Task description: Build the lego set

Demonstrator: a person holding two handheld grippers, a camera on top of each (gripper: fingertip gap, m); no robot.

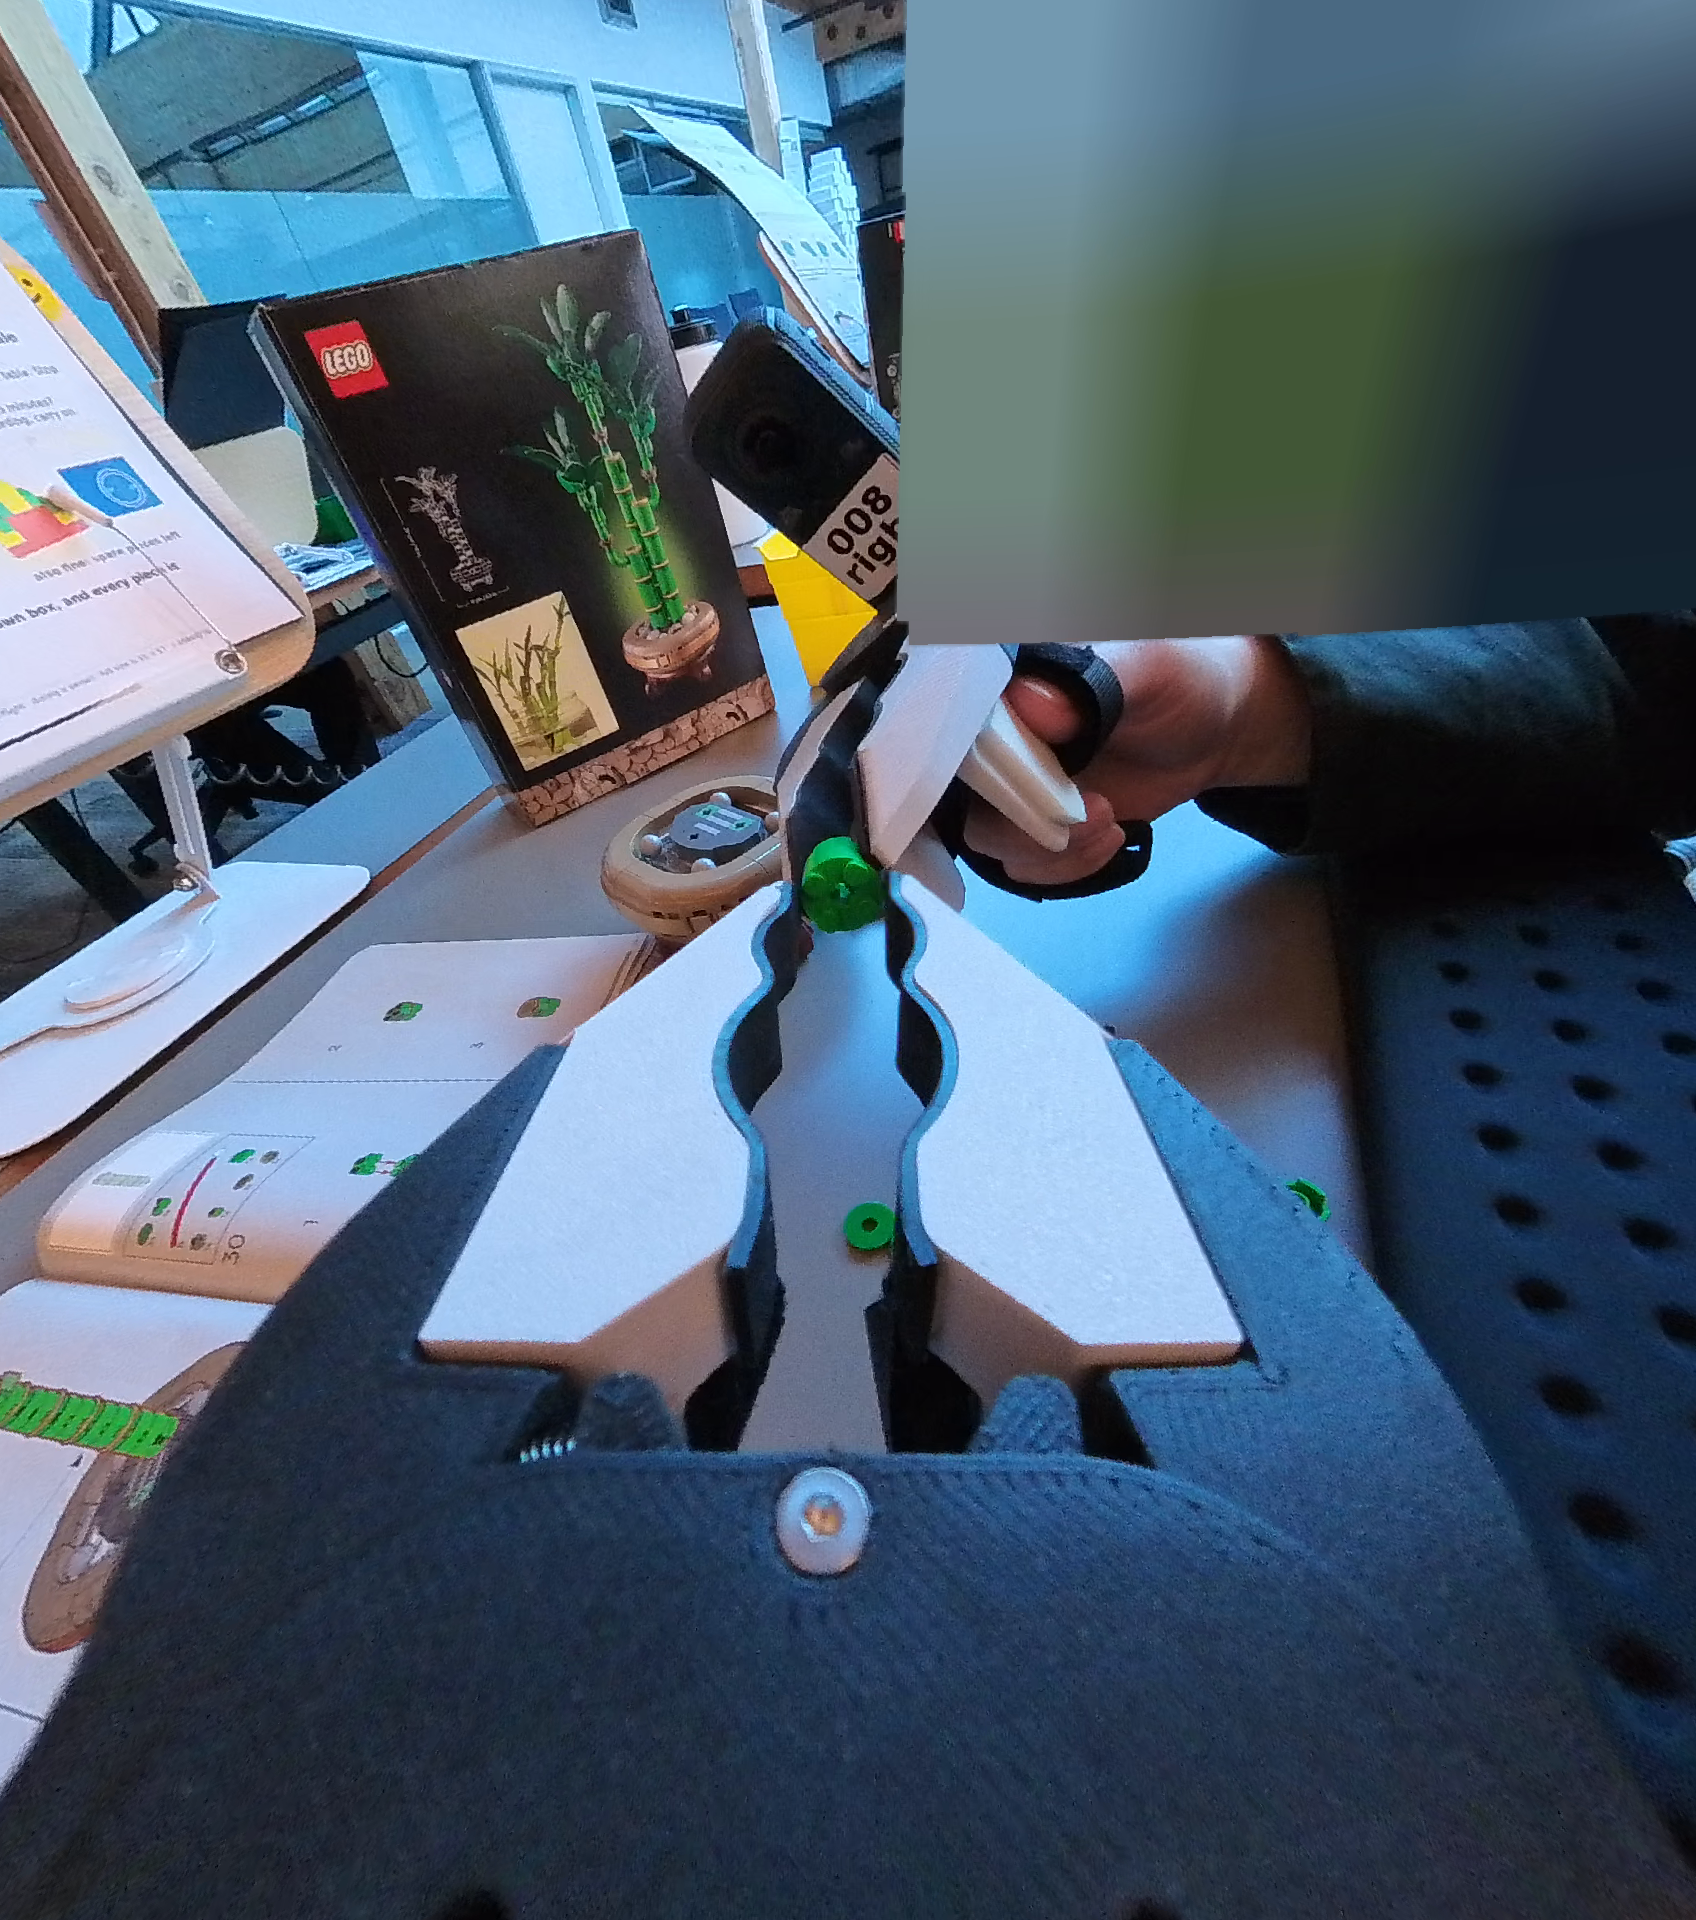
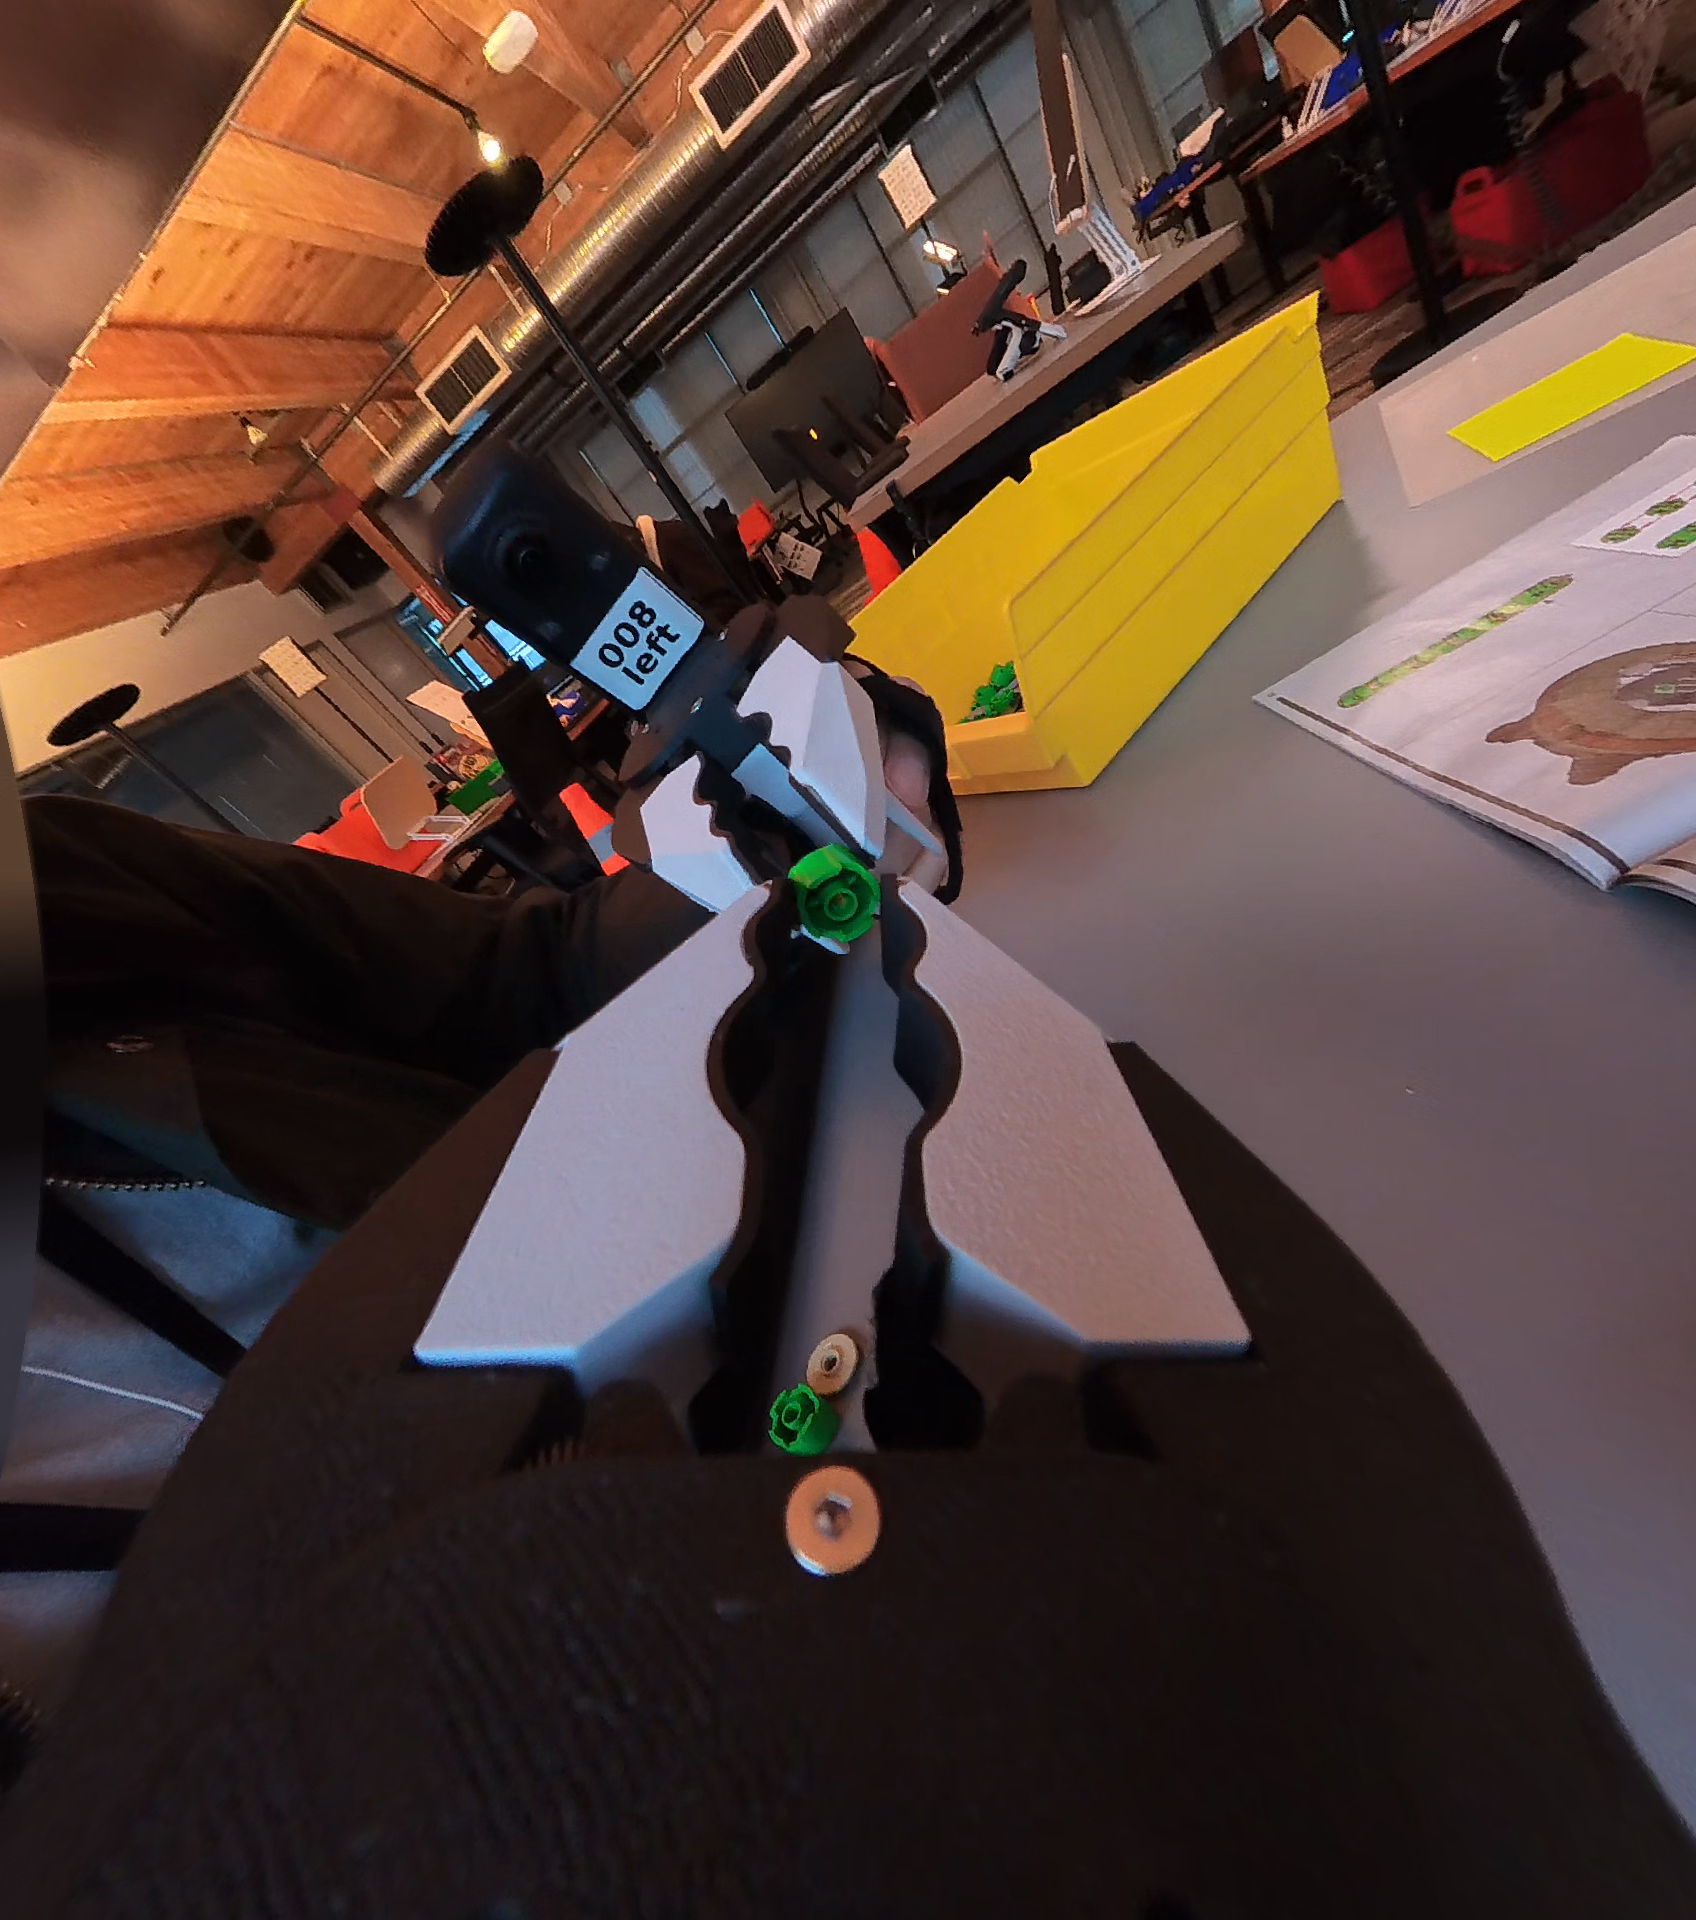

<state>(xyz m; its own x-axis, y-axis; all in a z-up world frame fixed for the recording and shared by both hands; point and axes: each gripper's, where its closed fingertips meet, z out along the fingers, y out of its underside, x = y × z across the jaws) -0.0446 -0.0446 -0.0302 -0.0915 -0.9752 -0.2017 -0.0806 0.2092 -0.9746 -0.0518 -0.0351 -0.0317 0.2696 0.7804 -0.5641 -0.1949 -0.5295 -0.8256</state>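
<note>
both claws meet tip to tip above the grey counter (image 1: 1187,987), and the green round piece (image 1: 839,883) sits right at that meeting point. in the left wrist view the left claw (image 1: 839,914) has its fingers drawn close with only a narrow gap, and the piece sits at their very tips; the right claw (image 1: 849,831) comes in from the far side and also touches it, so which one truly bears the load i cannot tell for sure. in the right wrist view the right claw (image 2: 839,914) is nearly together, with the same piece at its tips, studs facing that camera, and the left claw (image 2: 792,831) pressing in from behind. my reading is that both are clamped on it, or on two round parts being pushed together along the line that joins the claws. that line is what the coming move turns on: the piece's axis runs roughly from one claw to the other, so any push should go straight along it, not sideways. a flat green ring (image 1: 868,1226) and another small green stud piece (image 2: 797,1418) lie loose on the counter beneath. the half-built tan pot base (image 1: 693,852) waits beyond, beside the set box (image 1: 511,499), with the instruction booklet (image 1: 356,1091) open on the left and the yellow bin (image 2: 1166,582) farther off.
</note>
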